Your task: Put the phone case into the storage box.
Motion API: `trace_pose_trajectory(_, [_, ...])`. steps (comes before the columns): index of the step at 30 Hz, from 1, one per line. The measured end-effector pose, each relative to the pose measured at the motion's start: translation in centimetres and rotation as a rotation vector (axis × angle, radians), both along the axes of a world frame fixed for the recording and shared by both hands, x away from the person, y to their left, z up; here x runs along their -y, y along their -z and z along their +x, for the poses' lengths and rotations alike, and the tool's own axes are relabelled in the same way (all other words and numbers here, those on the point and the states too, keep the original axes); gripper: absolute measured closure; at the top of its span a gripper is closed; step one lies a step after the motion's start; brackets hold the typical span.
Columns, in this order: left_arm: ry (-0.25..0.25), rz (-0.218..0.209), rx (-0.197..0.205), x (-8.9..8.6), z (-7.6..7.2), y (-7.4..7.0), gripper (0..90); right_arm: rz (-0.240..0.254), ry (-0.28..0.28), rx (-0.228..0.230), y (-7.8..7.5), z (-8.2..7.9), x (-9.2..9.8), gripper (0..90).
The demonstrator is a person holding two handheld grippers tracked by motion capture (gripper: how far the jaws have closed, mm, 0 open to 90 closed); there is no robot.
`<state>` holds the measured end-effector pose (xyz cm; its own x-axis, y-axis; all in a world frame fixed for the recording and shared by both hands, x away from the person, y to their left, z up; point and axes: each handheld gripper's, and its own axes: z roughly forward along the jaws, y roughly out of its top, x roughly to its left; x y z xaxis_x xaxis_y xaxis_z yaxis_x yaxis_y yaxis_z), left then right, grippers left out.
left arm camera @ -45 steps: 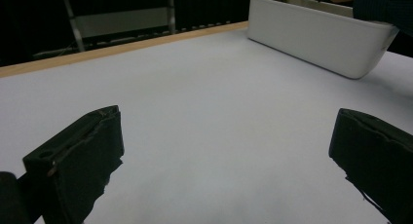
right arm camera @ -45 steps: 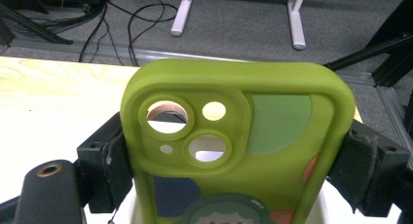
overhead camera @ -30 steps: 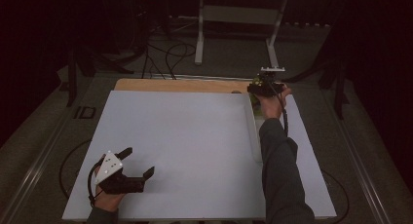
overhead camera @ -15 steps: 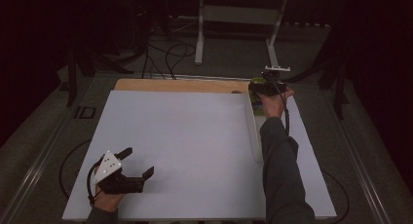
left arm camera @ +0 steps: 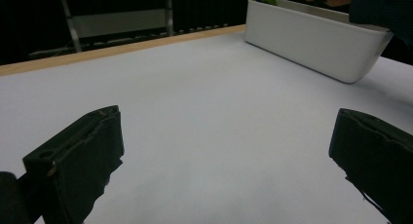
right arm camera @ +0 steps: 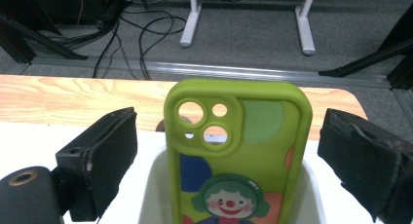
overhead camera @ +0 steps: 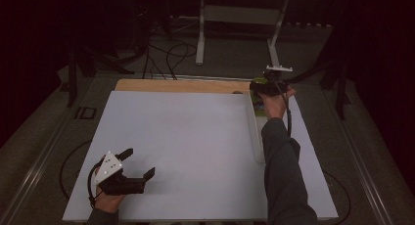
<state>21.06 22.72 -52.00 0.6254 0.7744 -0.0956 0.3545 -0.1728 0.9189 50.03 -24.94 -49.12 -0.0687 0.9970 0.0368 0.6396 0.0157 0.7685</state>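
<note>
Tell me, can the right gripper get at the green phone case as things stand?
Probably yes. The green phone case stands in the white tray, right between the right gripper and its open jaws, with gaps on both sides and nothing blocking.

Dim room; grey carpeted floor (overhead camera: 235, 71); black cables (overhead camera: 171, 51) by white stand legs (overhead camera: 200, 34) beyond the table

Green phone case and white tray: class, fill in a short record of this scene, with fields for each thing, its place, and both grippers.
item: green phone case, clown picture, standing upright
container: white tray, case stands in its far end
surface: white table, wooden strip at the far edge
right gripper: jaws have just been opening, apart on either side of the case, not pressing it
left gripper: open, holding nothing, near corner
</note>
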Motion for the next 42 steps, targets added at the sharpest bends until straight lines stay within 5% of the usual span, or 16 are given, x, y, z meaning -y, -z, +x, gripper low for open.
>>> trace_pose_trajectory(42, [0.01,0.02,-0.005,0.5,0.0,0.2,0.0,0.022,-0.052,0.038,-1.1,-3.6,0.3,9.0])
